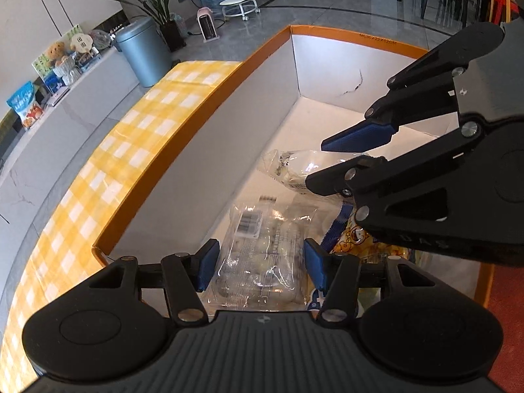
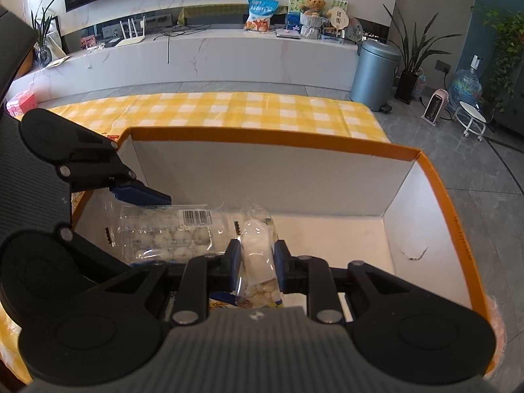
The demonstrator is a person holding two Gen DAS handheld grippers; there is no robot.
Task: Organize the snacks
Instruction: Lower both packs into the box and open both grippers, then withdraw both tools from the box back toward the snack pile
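Note:
An orange-rimmed white cardboard box (image 1: 229,137) (image 2: 262,170) stands on a yellow checked tablecloth (image 1: 108,170). My left gripper (image 1: 262,267) hangs inside the box. Its blue pads press on both sides of a clear pack of small white balls with a barcode (image 1: 258,255) (image 2: 170,232). My right gripper (image 2: 257,257) (image 1: 316,163) is shut on a clear bag of white pieces (image 2: 257,252) (image 1: 294,167), just right of that pack. A yellow snack bag with a bear print (image 1: 353,239) lies under both. The left gripper's upper finger (image 2: 140,195) shows; the lower one is hidden.
The right half of the box floor (image 2: 334,239) is bare, and its right wall has a small crack (image 2: 414,253). Beyond the table are a grey bin (image 2: 375,75), potted plants, a small heater (image 2: 434,108), and a white ledge with a teddy bear (image 2: 312,16) and snack bag.

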